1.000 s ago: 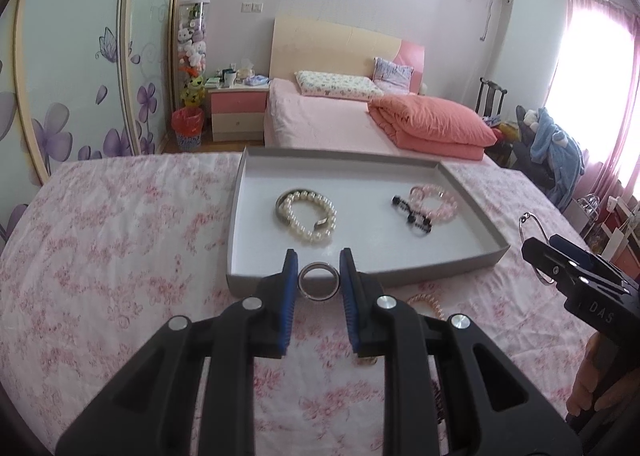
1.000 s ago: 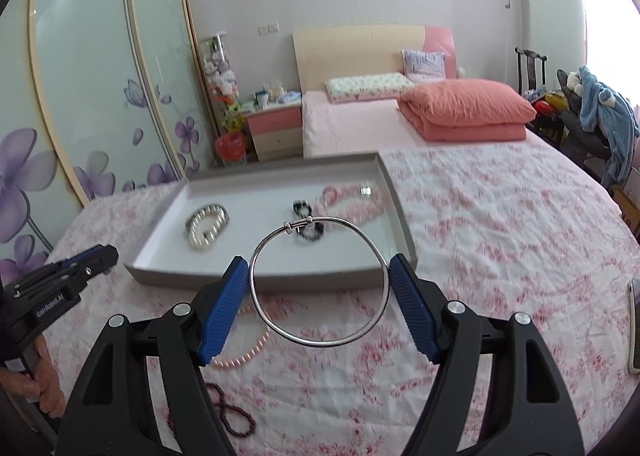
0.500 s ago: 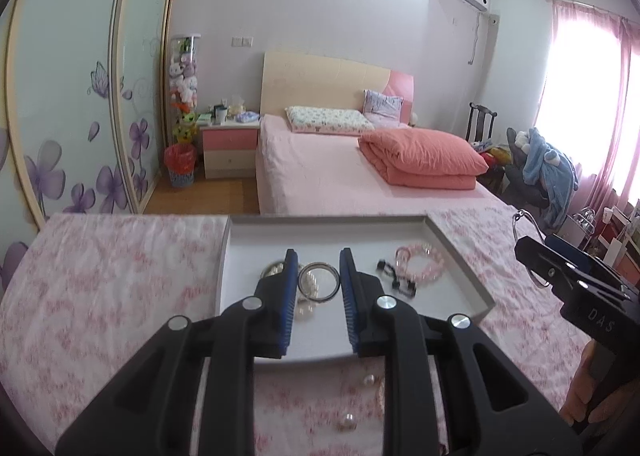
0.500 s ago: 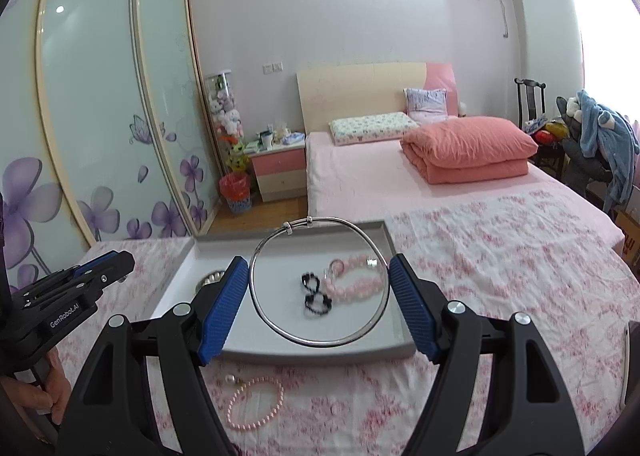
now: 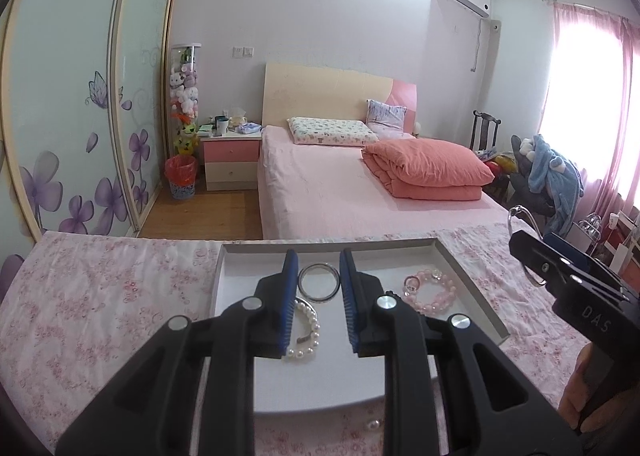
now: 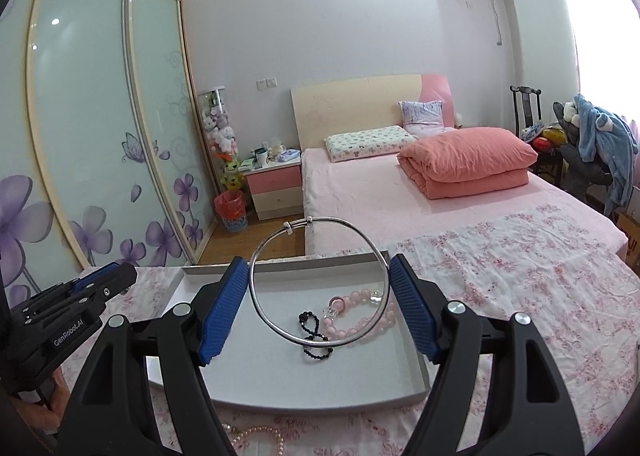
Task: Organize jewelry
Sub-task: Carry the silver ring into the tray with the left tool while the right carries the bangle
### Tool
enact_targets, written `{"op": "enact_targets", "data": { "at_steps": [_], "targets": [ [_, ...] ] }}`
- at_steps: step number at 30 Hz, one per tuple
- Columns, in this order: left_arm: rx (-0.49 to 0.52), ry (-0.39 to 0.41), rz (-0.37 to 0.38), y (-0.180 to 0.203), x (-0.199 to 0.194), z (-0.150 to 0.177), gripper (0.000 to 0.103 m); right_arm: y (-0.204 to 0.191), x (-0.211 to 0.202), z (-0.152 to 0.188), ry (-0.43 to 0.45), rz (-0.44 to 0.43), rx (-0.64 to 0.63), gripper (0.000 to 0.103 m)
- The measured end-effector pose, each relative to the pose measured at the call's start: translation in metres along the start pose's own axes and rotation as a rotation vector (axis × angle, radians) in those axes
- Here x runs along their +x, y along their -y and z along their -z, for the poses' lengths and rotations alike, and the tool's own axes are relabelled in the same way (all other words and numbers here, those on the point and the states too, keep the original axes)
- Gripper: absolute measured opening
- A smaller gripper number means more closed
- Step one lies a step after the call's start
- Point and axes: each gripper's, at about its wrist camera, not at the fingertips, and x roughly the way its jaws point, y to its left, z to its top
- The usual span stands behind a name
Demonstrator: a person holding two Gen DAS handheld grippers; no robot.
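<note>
a: what's the left gripper (image 5: pixel 319 284) got?

b: a small silver ring-shaped bangle (image 5: pixel 319 283), clamped between its two blue pads (image 5: pixel 289 298). the pads press on its left and right edges and it hangs above the grey tray (image 5: pixel 472 288).

a: and the right gripper (image 6: pixel 319 306)?

b: its jaws stand wide, clamped on a large thin silver hoop bangle (image 6: pixel 320 282). each blue pad (image 6: pixel 222 314) meets one side of the hoop, which has a small clasp at its top. in the left wrist view that gripper shows at the right edge (image 5: pixel 532 256), with a bit of the hoop sticking up behind its tip (image 5: pixel 520 215).

a: where's the tray?

b: on a worktop covered with a pink floral cloth (image 5: pixel 100 288), right under both grippers. the near rim curves across both views.

a: what's already in it?

b: a white pearl bracelet (image 5: pixel 306 330) on the left, partly behind the left gripper's finger. a pink bead bracelet (image 6: pixel 360 320) on the right, and a small black bead loop (image 6: pixel 314 334) just beside it, seen through the big hoop.

a: anything outside the tray?

b: a loose pearl (image 5: pixel 374 424) on the cloth just in front of the near rim, and a strand of pale pink beads (image 6: pixel 256 436) at the bottom of the right wrist view.

a: the hands?

b: a bit of a hand (image 5: pixel 576 388) under the right gripper's handle; another sliver at the lower left of the right wrist view.
</note>
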Motion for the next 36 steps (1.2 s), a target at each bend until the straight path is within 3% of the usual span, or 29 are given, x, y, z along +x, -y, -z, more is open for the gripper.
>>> {"op": "enact_targets", "data": {
  "at_steps": [32,34,36],
  "targets": [
    [0.031,-0.105,-0.045,-0.010,0.076,0.024,0.022,-0.006,0.080,0.035,-0.174,0.040,-0.024,0.073],
    [0.029,-0.110,-0.049,-0.010,0.078,0.025,0.024,-0.004,0.083,0.038,-0.193,0.038,-0.010,0.073],
    [0.025,-0.112,-0.048,-0.012,0.078,0.025,0.032,-0.003,0.084,0.040,-0.206,0.031,0.003,0.077]
  ]
}}
